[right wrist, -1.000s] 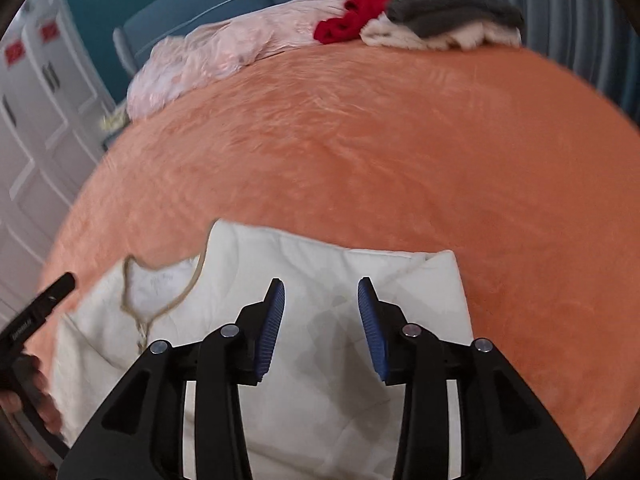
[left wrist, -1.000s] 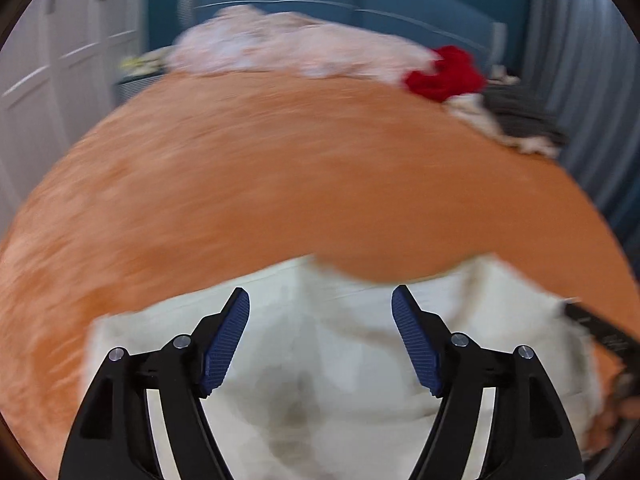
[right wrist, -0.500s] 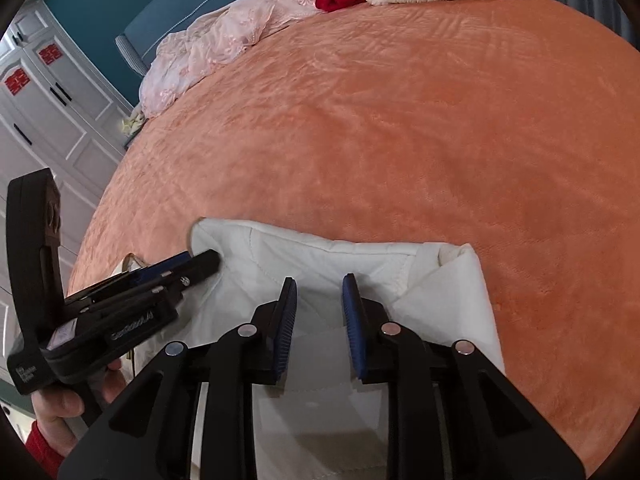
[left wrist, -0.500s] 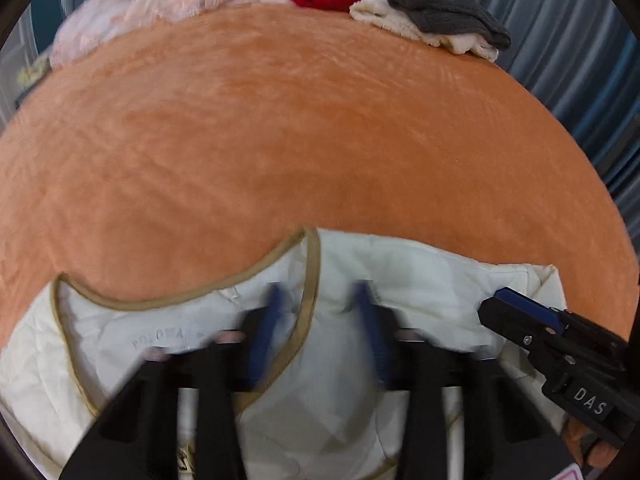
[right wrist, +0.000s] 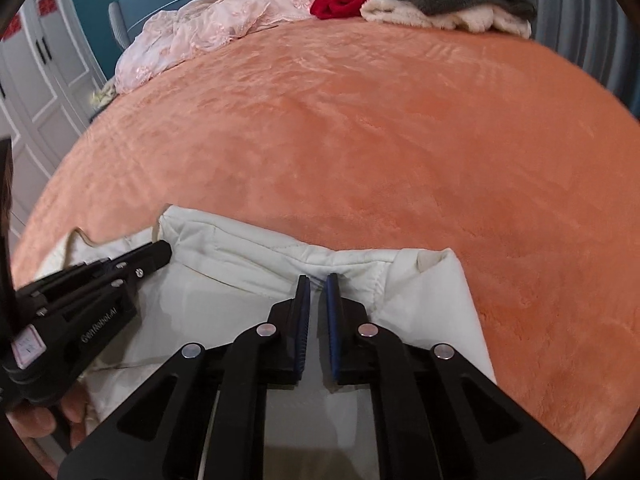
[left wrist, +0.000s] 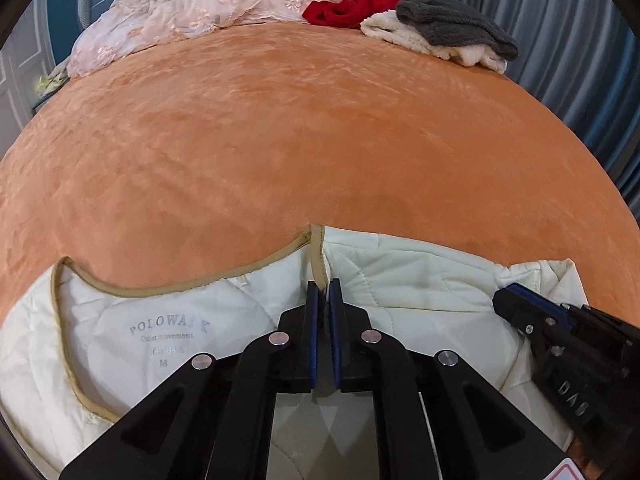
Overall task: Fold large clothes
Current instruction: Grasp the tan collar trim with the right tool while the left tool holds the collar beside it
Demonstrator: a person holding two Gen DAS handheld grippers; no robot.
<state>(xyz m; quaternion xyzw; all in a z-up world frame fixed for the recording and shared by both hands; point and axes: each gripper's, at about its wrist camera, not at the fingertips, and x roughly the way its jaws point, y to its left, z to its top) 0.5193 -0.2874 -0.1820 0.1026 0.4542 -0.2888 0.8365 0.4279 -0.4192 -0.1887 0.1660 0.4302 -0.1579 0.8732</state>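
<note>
Two pinches on thin fabric are what the next move hangs on, and either could fail. The cream quilted jacket (left wrist: 400, 292) lies flat on the near part of the orange bed (left wrist: 300, 140), collar toward the left, well apart from the pink garment (left wrist: 200, 12), the red garment (left wrist: 352, 0) and the grey and white pile (left wrist: 452, 32) at the far edge. If the left tool (left wrist: 323, 292) has caught only the tan trim (left wrist: 318, 256) and not the quilted layer under it, a lift would likely peel the edge free and let the front panel sag. On the right, the seam ridge (right wrist: 316, 264) is bulky, so a shallow bite could slip, leaving one side up and the fold skewed. Uneven lifting would probably drag the jacket across the plush cover and wrinkle it. Left tool: jaws pressed nearly together, pinching the trimmed front edge just below the collar. Right tool (right wrist: 318, 286): jaws have just been closing to a narrow gap over the shoulder seam, with jacket fabric between them, apparently nipped, though how deep the bite goes I cannot tell.
</note>
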